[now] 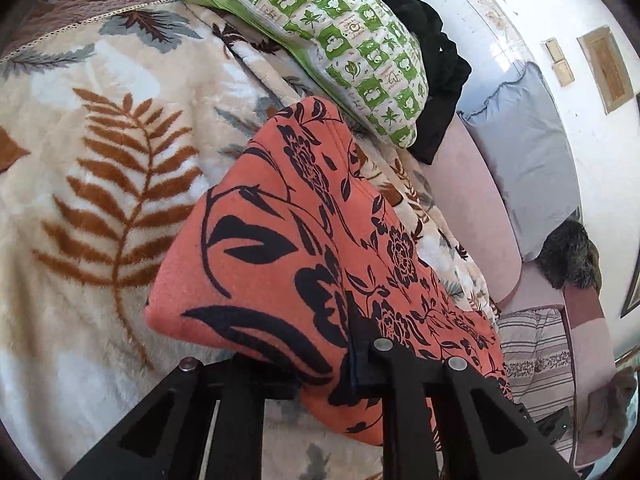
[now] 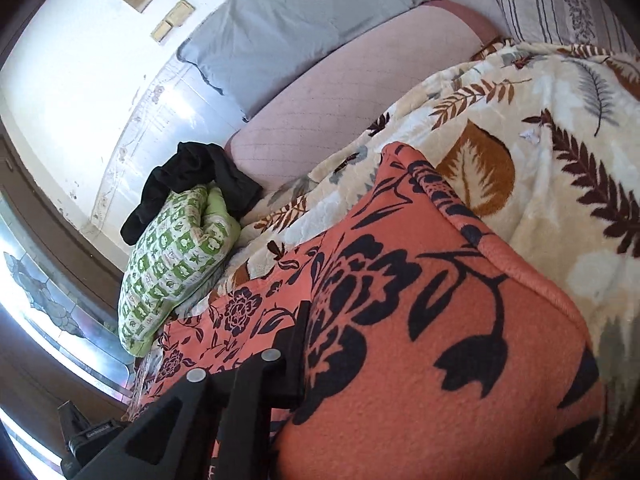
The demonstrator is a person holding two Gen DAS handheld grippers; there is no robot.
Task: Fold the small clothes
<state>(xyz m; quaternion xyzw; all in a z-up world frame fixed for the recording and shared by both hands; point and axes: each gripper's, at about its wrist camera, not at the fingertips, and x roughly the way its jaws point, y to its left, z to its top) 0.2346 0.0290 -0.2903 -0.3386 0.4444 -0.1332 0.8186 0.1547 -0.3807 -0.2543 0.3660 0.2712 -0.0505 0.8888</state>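
An orange garment with a black flower print (image 1: 280,248) hangs folded over both grippers, above a cream blanket with leaf print (image 1: 100,168). My left gripper (image 1: 356,364) is shut on the garment's lower edge; one finger is buried under the cloth. In the right wrist view the same garment (image 2: 440,340) fills the lower right. My right gripper (image 2: 296,344) is shut on its edge, with only the left finger (image 2: 280,364) showing and the other hidden by the fabric.
A green and white patterned pillow (image 1: 340,48) with a black garment (image 1: 432,72) on it lies on the bed at the back. A pink quilted mattress (image 2: 352,108), a grey pillow (image 2: 288,28) and a striped pillow (image 1: 536,356) lie by the white wall.
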